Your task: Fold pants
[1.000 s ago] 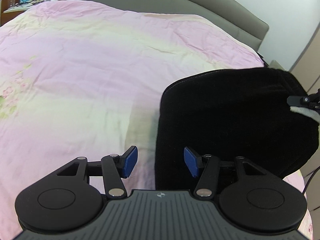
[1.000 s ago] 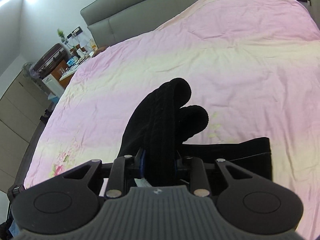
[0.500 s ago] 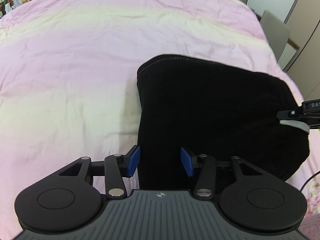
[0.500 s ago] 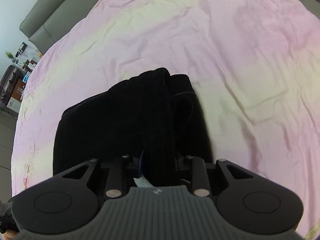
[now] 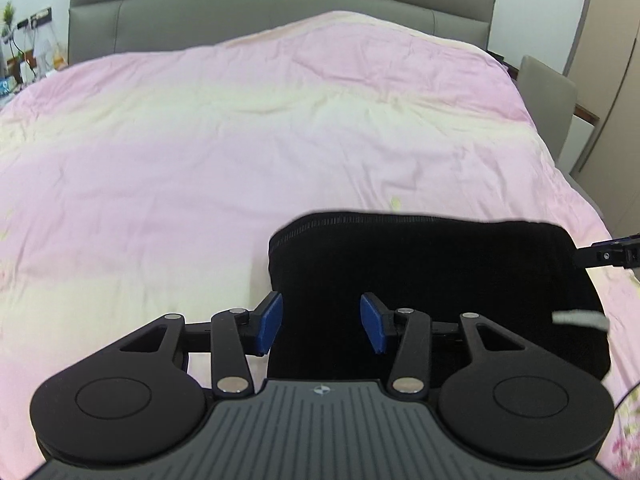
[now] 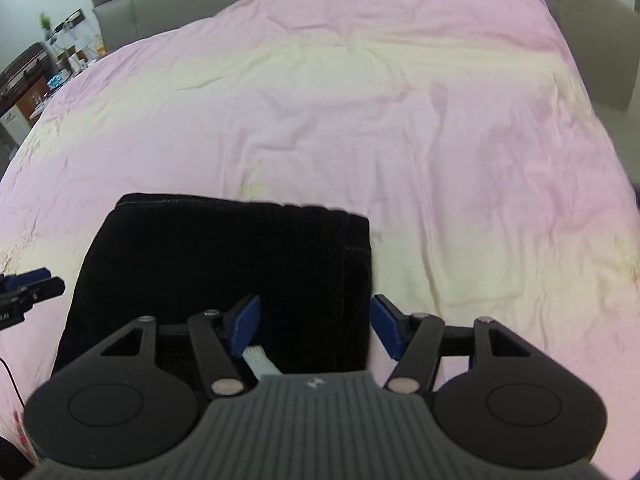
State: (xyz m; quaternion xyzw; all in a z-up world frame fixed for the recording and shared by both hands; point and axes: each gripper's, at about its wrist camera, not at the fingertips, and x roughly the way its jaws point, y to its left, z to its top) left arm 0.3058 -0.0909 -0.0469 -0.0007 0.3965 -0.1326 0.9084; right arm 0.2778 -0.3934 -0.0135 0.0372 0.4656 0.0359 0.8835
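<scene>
Near edge of pants (image 5: 440, 280) hidden behind left gripper (image 5: 321, 329) body at bottom of frame. Same in right wrist view: lower part of pants (image 6: 224, 264) covered by right gripper (image 6: 314, 330); white tag (image 6: 260, 362) only partly visible by the left blue pad. Right gripper (image 5: 608, 254) cut off by right edge of left wrist view, only a dark tip showing. Left gripper (image 6: 24, 286) cut by left edge of right wrist view. White strip (image 5: 580, 319) at lower right blurred, not identifiable. Clutter (image 5: 24, 52) at upper left too small to make out. Headboard (image 6: 120, 12) cropped by top edge. Bed (image 6: 400, 120) corners lost to fisheye rim.
</scene>
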